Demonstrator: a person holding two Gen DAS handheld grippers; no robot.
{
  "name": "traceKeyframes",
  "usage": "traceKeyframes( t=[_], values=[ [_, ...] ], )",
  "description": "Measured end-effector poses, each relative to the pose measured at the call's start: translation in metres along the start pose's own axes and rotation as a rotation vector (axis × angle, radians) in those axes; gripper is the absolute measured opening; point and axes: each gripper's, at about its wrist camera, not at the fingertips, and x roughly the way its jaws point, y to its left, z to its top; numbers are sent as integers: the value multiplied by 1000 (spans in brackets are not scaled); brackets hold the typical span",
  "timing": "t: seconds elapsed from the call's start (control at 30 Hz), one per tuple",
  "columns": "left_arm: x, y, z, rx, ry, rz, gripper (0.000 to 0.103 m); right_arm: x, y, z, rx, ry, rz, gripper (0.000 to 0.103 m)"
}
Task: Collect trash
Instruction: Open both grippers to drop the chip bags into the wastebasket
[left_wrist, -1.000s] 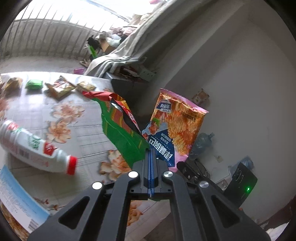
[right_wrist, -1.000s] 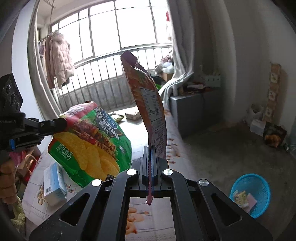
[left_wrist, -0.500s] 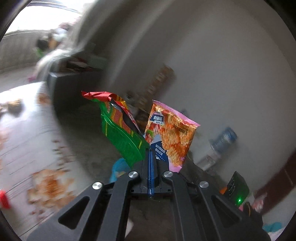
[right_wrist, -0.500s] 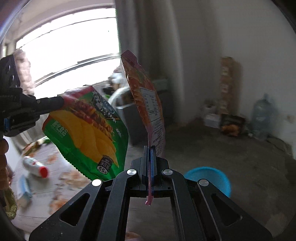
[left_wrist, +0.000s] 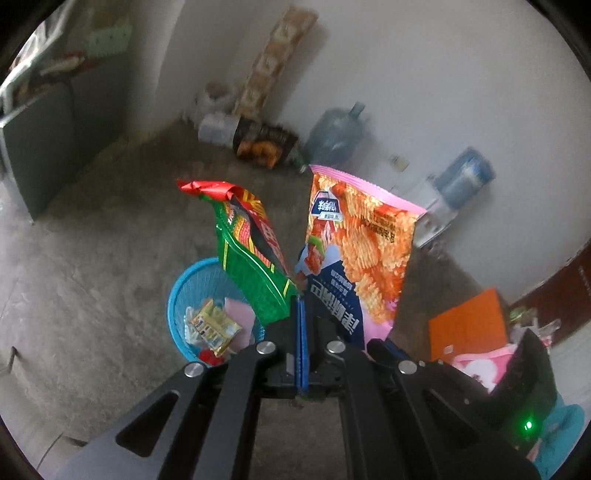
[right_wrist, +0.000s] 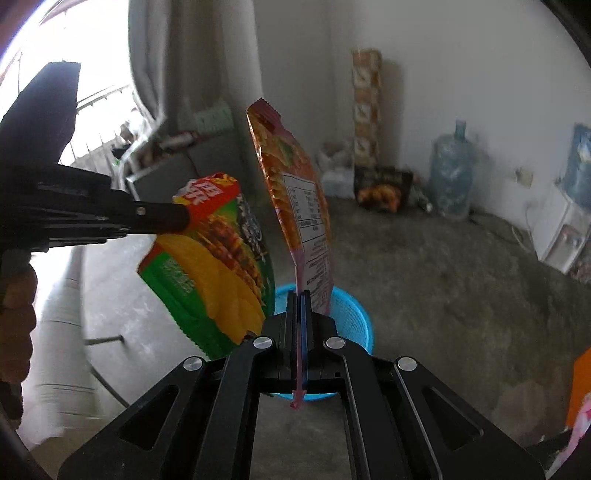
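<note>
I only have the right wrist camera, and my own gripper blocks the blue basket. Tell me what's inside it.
Observer: The left wrist view looks into the blue basket. A yellow wrapper lies inside, with something pink beside it.
Operator: Confirm the left grip on the green bag.
Observer: The left gripper is shut on one edge of the green bag, which stands up from the jaws.
Operator: Describe my bag from that side.
Observer: Your orange snack bag shows its printed front, right of the green bag.

Both wrist views look down, from above, sharing the blue basket (left_wrist: 177, 314).
</note>
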Motion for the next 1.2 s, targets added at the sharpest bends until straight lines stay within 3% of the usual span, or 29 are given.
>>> traceKeyframes(
  t=[0.13,0.17,0.23,0.27,0.33,0.43,0.57,0.87,1.0,1.2],
  values=[
    [60,15,4,-64,59,6,1,52,-6,-9,-19,54,-30,0],
    [73,23,4,-81,79,14,8,59,-7,-15,-21,67,-35,1],
    [106,42,2,-130,164,60,41,82,-7,-26,-45,120,-32,4],
    [123,56,-2,-163,213,127,56,100,-6,-33,-55,145,-36,5],
    [138,74,-8,-206,247,192,58,124,-4,-47,-59,201,12,30],
    [141,101,-21,-321,283,228,59,149,2,-70,-73,295,33,35],
    [121,115,-20,-420,251,210,59,143,3,-81,-29,309,74,44],
    [58,84,1,-385,131,204,68,110,-30,-81,137,288,102,51],
    [8,62,-1,-387,81,165,71,82,-40,-83,203,272,116,53],
    [-88,34,-30,-342,-17,124,76,23,-29,-67,221,202,197,69]
  ],
)
